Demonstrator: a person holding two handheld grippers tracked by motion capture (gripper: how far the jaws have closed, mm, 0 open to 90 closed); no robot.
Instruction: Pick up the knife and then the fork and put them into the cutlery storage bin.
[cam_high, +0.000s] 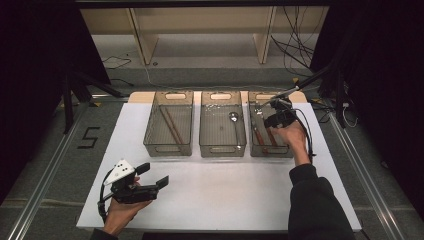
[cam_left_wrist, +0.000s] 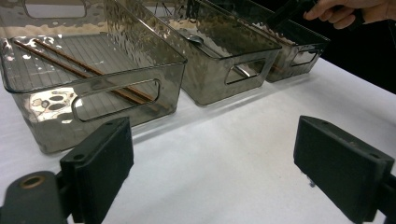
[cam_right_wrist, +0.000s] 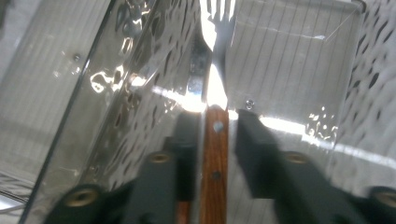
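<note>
Black padded jaws of the right gripper (cam_right_wrist: 212, 140) stand apart around, not pinching, a wooden-handled steel fork (cam_right_wrist: 215, 154) lying lengthwise in the right-hand ribbed smoky-plastic bin (cam_high: 270, 150), tines pointing at its far wall, while the left gripper (cam_high: 152, 175) hangs wide open above the white table (cam_high: 220, 195).

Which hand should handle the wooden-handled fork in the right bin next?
Right. The right gripper is already down in the right bin, jaws straddling the fork handle with small gaps. The left gripper hovers open over the near table.
</note>
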